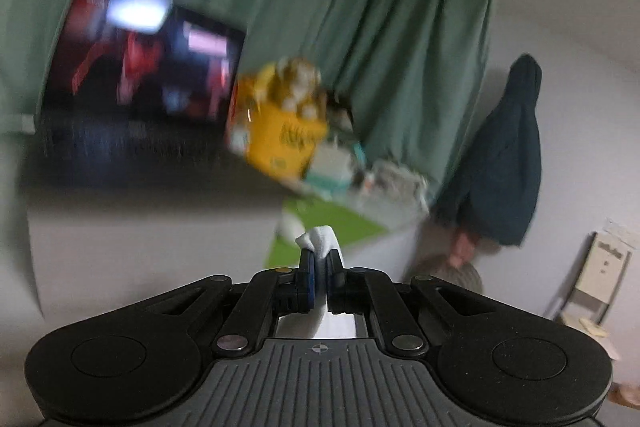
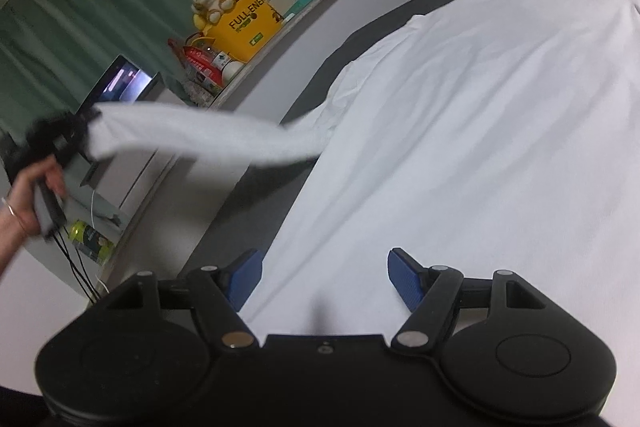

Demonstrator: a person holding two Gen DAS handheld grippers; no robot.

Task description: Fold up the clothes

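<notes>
A lived-in room of a home, likely a bedroom. Green curtains (image 1: pixel 320 7) across the far wall; a lit screen (image 1: pixel 140 51) at far left. A long ledge (image 2: pixel 280 27) crowded with a yellow box (image 2: pixel 244 23), a plush toy (image 2: pixel 212 1) and small packages. Dark jacket (image 1: pixel 504 155) hung on the right wall. Dark bed-like surface (image 2: pixel 360 39) spread with a white garment (image 2: pixel 480 127).
</notes>
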